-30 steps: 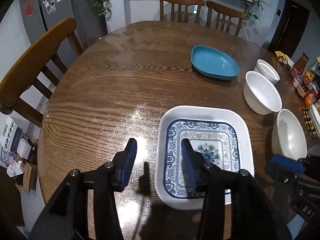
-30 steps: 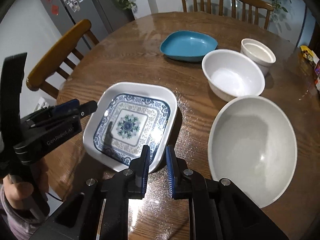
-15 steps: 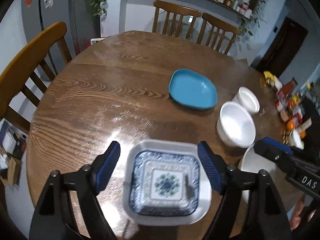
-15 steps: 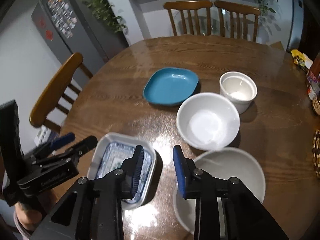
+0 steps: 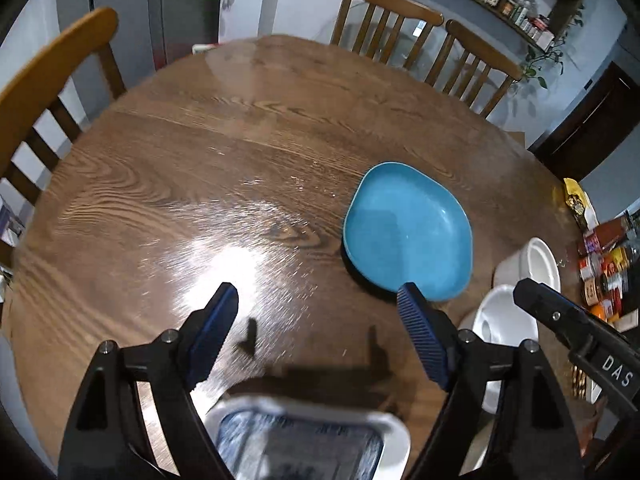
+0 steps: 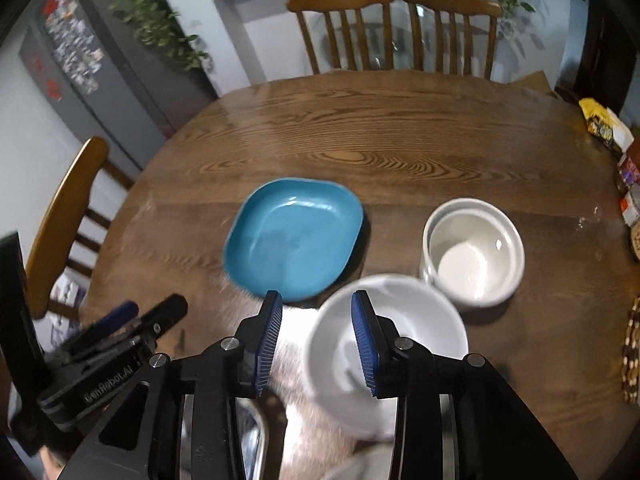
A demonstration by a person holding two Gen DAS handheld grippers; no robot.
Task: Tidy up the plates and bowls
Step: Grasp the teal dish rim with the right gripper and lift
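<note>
A blue plate [image 5: 408, 232] lies on the round wooden table [image 5: 224, 168]; it also shows in the right wrist view [image 6: 294, 238]. My left gripper [image 5: 320, 308] is open wide and empty, above the table left of the blue plate. The patterned square plate [image 5: 304, 440] lies below it at the bottom edge. My right gripper [image 6: 316, 312] is open and empty, above the left rim of a medium white bowl [image 6: 400, 344]. A small white bowl [image 6: 474, 250] stands behind it. Both bowls show at the right in the left wrist view: the medium bowl [image 5: 504, 324], the small bowl [image 5: 536, 260].
Wooden chairs stand at the far side [image 6: 396, 24] and at the left [image 5: 44, 80]. Jars and packets [image 5: 604, 260] crowd the table's right edge. The right gripper's body [image 5: 580, 340] shows at the right in the left wrist view. A fridge [image 6: 80, 60] stands at the back left.
Both grippers have risen and moved forward over the table. The patterned plate has slid to the bottom of the left view. The right gripper's jaws have opened wider.
</note>
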